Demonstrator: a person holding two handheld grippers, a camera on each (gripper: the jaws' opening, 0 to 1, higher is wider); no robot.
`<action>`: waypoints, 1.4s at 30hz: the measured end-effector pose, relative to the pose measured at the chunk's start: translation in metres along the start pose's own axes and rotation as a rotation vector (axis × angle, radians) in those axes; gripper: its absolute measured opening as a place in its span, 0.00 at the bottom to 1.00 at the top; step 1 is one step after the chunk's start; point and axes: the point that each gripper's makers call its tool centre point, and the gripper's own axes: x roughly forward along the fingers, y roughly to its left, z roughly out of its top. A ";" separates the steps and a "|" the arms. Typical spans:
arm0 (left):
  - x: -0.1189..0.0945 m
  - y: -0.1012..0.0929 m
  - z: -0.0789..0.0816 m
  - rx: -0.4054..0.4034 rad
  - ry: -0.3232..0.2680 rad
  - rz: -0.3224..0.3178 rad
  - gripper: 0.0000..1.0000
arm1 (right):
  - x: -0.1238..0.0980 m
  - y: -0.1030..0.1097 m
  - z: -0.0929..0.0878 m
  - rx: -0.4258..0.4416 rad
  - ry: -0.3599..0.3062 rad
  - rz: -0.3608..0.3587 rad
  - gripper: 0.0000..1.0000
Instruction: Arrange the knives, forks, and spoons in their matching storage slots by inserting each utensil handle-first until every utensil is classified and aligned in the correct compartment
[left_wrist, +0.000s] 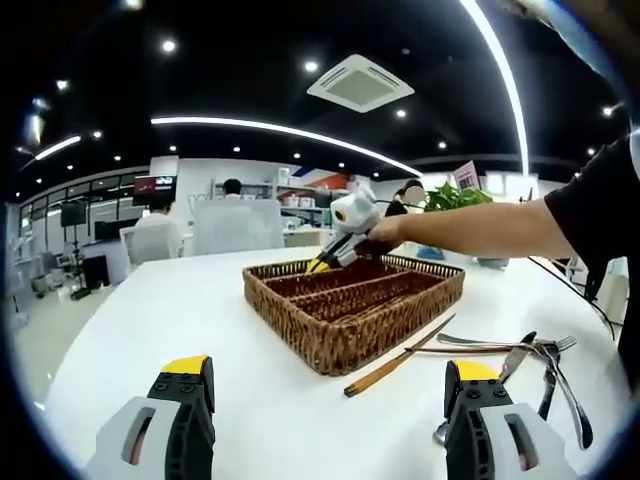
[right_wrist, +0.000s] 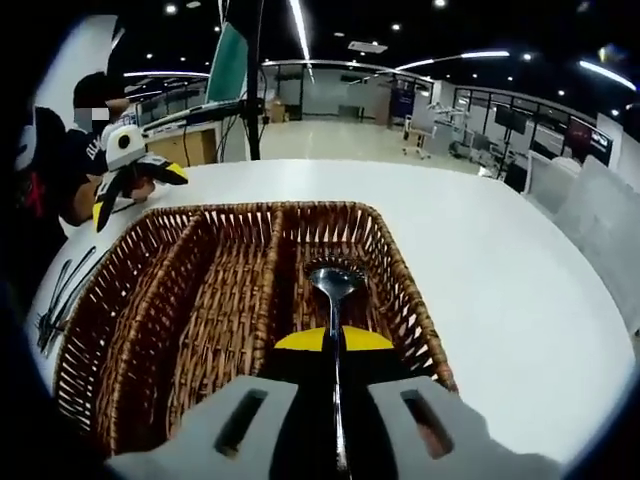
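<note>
Right gripper (right_wrist: 335, 340) pinches one silver spoon (right_wrist: 334, 285) over the three-slot wicker tray (right_wrist: 215, 300). Left gripper (left_wrist: 325, 385) spread above white surface (left_wrist: 250, 400).

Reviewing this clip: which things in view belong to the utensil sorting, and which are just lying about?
Belonging to the job:
- wicker tray
- spoon clamped in the right gripper, over the tray's compartment
- loose cutlery on the table
- chopsticks beside the tray
- left gripper, open

Just lying about:
- potted plant
- chairs
</note>
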 end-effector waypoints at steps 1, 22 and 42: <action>0.000 0.000 0.000 0.000 0.001 0.001 1.00 | 0.000 0.000 0.000 -0.001 0.003 -0.005 0.02; 0.001 0.001 0.000 -0.006 -0.007 0.007 1.00 | -0.040 0.006 0.043 -0.038 -0.128 -0.144 0.54; 0.005 -0.014 0.008 0.099 -0.046 0.007 1.00 | -0.132 0.039 0.019 0.085 -0.228 -0.505 1.00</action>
